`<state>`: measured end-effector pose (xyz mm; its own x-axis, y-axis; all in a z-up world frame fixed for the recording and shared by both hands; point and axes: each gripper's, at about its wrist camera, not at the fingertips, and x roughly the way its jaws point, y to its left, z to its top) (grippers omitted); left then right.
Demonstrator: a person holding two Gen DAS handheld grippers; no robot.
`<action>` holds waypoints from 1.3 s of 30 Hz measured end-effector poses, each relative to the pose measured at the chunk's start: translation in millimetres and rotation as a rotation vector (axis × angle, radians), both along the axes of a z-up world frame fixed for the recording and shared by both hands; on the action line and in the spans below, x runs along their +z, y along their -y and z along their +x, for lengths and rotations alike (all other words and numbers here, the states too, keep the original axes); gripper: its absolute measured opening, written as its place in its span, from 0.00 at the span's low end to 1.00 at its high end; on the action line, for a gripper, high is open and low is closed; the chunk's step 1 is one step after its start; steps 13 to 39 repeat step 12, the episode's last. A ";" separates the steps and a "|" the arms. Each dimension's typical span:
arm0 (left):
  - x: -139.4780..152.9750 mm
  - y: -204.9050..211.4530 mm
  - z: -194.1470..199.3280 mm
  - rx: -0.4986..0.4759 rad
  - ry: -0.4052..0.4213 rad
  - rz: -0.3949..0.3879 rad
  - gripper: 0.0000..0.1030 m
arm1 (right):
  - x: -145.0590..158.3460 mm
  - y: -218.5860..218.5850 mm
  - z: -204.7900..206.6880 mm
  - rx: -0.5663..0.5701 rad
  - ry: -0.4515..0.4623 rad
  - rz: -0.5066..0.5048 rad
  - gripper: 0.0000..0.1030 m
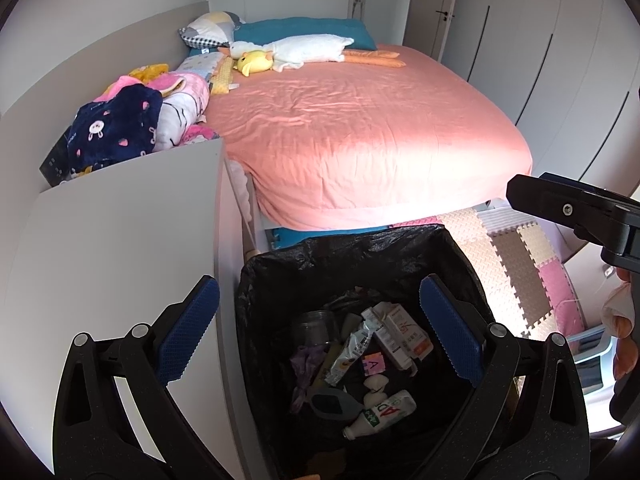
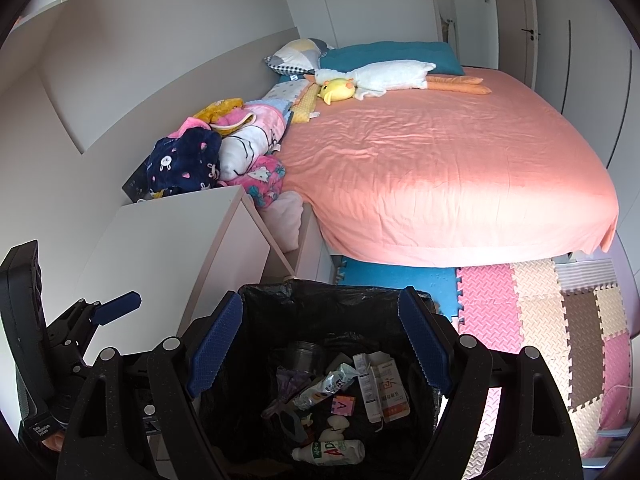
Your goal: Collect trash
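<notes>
A bin lined with a black bag stands on the floor below both grippers; it also shows in the right wrist view. Inside lie a white plastic bottle, small cartons, a crumpled wrapper, a pink card marked A and a clear jar. My left gripper is open and empty above the bin. My right gripper is open and empty above it too.
A white cabinet stands left of the bin. A bed with a pink sheet lies beyond, with plush toys and folded blankets. Foam puzzle mats cover the floor at right.
</notes>
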<state>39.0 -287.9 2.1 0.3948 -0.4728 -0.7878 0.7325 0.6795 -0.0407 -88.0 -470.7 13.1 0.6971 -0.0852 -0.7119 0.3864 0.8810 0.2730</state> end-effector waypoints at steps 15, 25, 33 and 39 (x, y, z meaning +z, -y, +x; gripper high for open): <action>1.0 -1.9 -1.7 0.006 0.001 0.013 0.94 | 0.5 -2.0 2.9 0.001 -0.004 -0.001 0.78; 1.0 -1.9 -1.7 0.006 0.001 0.013 0.94 | 0.5 -2.0 2.9 0.001 -0.004 -0.001 0.78; 1.0 -1.9 -1.7 0.006 0.001 0.013 0.94 | 0.5 -2.0 2.9 0.001 -0.004 -0.001 0.78; 1.0 -1.9 -1.7 0.006 0.001 0.013 0.94 | 0.5 -2.0 2.9 0.001 -0.004 -0.001 0.78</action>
